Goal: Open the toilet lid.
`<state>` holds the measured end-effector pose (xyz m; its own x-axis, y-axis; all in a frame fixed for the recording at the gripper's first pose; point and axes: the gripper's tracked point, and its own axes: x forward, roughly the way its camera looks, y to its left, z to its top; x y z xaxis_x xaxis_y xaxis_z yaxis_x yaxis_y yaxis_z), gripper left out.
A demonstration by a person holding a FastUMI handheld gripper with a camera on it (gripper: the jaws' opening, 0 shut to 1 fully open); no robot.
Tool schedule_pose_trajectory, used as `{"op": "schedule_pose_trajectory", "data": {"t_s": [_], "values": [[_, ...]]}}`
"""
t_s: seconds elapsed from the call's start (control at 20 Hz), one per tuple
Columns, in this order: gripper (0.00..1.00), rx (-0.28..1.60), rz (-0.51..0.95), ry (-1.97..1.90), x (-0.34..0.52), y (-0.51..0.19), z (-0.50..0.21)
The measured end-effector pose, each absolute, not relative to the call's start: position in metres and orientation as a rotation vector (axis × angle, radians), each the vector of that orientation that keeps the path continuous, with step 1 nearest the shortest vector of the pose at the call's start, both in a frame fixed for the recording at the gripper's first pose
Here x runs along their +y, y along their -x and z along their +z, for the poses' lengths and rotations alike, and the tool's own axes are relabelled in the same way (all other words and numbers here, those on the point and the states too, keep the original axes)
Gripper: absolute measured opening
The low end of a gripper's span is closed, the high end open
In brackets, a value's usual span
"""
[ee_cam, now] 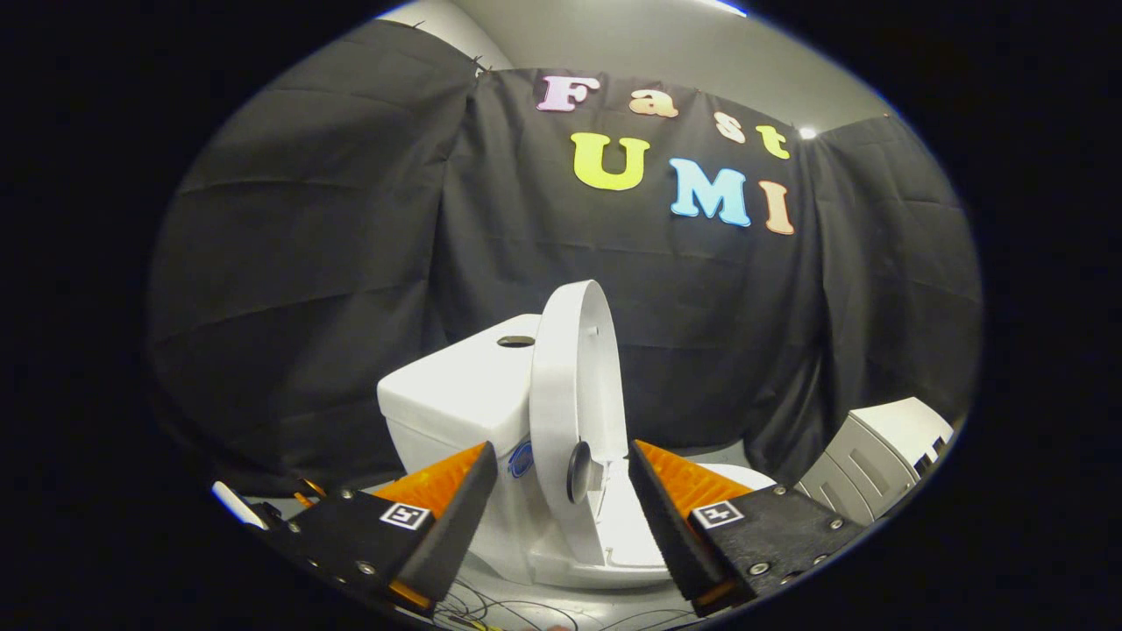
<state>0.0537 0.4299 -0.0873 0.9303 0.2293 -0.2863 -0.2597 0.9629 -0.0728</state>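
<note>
A small white toilet (456, 394) stands just beyond my fingers, seen from the side. Its lid (570, 386) is raised upright, leaning back toward the tank, with a dark round bumper on its inner face. The seat and bowl rim (614, 535) lie below, between the fingers. My gripper (561, 491) is open, its two fingers spread to either side of the raised lid's lower part without touching it. Nothing is held between them.
A dark round flush button (515, 341) sits on the tank top. A white and grey box-like unit (877, 456) stands to the right of the toilet. Thin cables (526, 609) lie on the floor below the bowl. Black cloth closes the booth behind.
</note>
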Motion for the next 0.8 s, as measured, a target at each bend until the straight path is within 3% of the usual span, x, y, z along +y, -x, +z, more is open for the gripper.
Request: {"op": "schedule_pose_trajectory", "data": {"t_s": [0.55, 0.8], "values": [[0.95, 0.027, 0.354, 0.03, 0.322, -0.048, 0.042], [0.95, -0.026, 0.347, -0.046, 0.249, -0.04, 0.056]]}}
